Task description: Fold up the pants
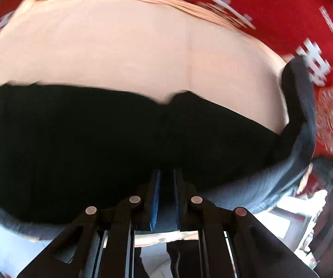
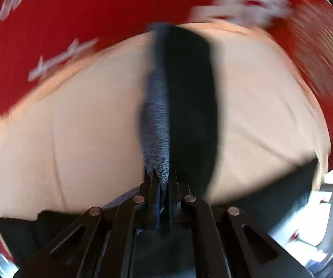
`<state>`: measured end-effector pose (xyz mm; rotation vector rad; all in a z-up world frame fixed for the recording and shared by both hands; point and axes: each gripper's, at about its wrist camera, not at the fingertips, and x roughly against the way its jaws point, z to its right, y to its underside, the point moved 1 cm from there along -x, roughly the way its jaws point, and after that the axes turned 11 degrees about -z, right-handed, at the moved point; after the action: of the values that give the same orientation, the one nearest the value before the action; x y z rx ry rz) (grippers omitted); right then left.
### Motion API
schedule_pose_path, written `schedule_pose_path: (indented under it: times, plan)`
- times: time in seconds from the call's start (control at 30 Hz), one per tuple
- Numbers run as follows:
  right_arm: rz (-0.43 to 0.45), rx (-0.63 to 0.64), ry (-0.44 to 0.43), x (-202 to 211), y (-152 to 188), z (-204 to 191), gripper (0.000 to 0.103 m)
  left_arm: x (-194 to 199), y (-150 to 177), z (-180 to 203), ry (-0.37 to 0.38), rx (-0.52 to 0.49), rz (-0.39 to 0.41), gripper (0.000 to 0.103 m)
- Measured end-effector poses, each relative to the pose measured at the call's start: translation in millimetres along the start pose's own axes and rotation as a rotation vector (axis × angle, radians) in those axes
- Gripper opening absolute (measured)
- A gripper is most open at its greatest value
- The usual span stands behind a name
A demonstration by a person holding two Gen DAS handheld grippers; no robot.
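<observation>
Left wrist view: left gripper (image 1: 166, 180) clamped on the pants (image 1: 120, 134), the dark cloth spreading away ahead over a beige sheet (image 1: 120, 53) on the red cloth (image 1: 270, 11). Right gripper (image 2: 164, 185) is pinched on a hanging grey fold of the pants (image 2: 157, 115), long axis running straight away from the jaws. One pair of pants, two grippers, both gripping.

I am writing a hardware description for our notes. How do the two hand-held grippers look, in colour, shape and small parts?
Both look alike. The left gripper has black linkage bars, joined by round silver rivets, and two flat fingers with blue pads. The right gripper has the same black bars with long slots and silver rivets; its pads look dark blue. No cables, markings or sleeves are visible.
</observation>
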<state>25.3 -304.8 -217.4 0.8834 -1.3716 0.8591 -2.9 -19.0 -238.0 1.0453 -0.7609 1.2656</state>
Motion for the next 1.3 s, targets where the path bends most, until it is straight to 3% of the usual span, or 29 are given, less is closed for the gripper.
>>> schedule_pose_path:
  times: [0.07, 0.13, 0.23, 0.3, 0.4, 0.47, 0.5, 0.6, 0.7, 0.77, 0.83, 0.9, 0.93, 0.97, 1.03, 1.07, 1.13, 1.17, 1.23, 1.3]
  plan:
    - [0.009, -0.079, -0.008, 5.1, 33.3, 38.7, 0.005, -15.4, -6.0, 26.9, 0.008, -0.048, -0.039, 0.011]
    - [-0.044, -0.157, 0.007, -10.1, 72.5, 69.0, 0.006, -32.1, -8.4, 48.0, 0.041, -0.075, -0.085, 0.011]
    - [-0.186, -0.282, -0.033, -56.2, 125.8, 106.9, 0.007, -54.1, -11.5, 69.5, -0.014, -0.12, -0.12, 0.011]
    - [-0.2, -0.271, -0.053, -66.1, 138.7, 114.2, 0.008, -66.8, -14.2, 78.4, -0.039, -0.135, -0.13, 0.011]
    - [-0.138, -0.178, -0.083, -55.0, 130.5, 113.9, 0.024, -74.8, -14.8, 84.3, -0.037, -0.132, -0.13, 0.011]
    - [-0.079, -0.13, -0.124, -47.1, 125.7, 118.8, 0.049, -81.3, -13.5, 85.5, -0.05, -0.136, -0.136, 0.011]
    - [-0.051, -0.117, -0.143, -44.9, 121.0, 124.3, 0.053, -83.2, -13.4, 85.8, -0.058, -0.137, -0.14, 0.011]
    - [0.02, -0.112, -0.289, -42.6, 107.0, 149.1, 0.054, -83.9, -16.5, 88.6, -0.07, -0.111, -0.153, 0.011]
    - [0.042, -0.136, -0.431, -46.7, 72.9, 176.7, 0.055, -78.5, -10.1, 90.2, -0.025, -0.072, -0.173, 0.011]
    - [0.015, -0.176, -0.561, -48.4, 49.4, 189.8, 0.055, -79.5, -8.9, 100.9, -0.106, -0.112, -0.167, 0.011]
    - [0.006, -0.171, -0.636, -46.3, 40.6, 198.1, 0.055, -79.2, -11.9, 112.3, -0.131, -0.129, -0.151, 0.011]
    - [0.015, -0.143, -0.628, -39.4, 30.6, 199.7, 0.054, -77.5, -13.1, 125.2, -0.135, -0.134, -0.13, 0.011]
    - [0.026, -0.138, -0.626, -37.4, 25.9, 199.5, 0.036, -77.0, -12.5, 133.0, -0.127, -0.139, -0.119, 0.011]
    - [0.014, -0.123, -0.594, -37.8, 23.3, 199.2, 0.012, -77.3, -11.3, 141.5, -0.123, -0.148, -0.109, 0.011]
    - [0.016, -0.111, -0.488, -34.6, 20.1, 202.0, 0.011, -80.0, -8.2, 158.0, -0.128, -0.172, -0.1, 0.011]
    - [0.074, -0.073, -0.389, -16.1, 19.4, 198.3, 0.011, -82.3, -5.3, 165.0, -0.122, -0.184, -0.105, 0.011]
    - [0.163, -0.034, -0.247, 18.1, 46.1, 191.3, 0.012, -90.7, -4.8, 174.4, -0.107, -0.182, -0.137, 0.011]
    - [0.194, -0.034, -0.132, 34.8, 68.3, 181.5, 0.017, -94.0, -4.9, 179.6, -0.095, -0.178, -0.154, 0.011]
    - [0.168, -0.083, 0.005, 34.7, 85.9, 194.0, 0.032, -100.9, -3.6, 192.4, -0.113, -0.203, -0.159, 0.011]
    - [0.058, -0.172, 0.053, -3.8, 83.8, 199.3, 0.037, -108.7, -6.4, 202.8, -0.146, -0.211, -0.165, 0.011]
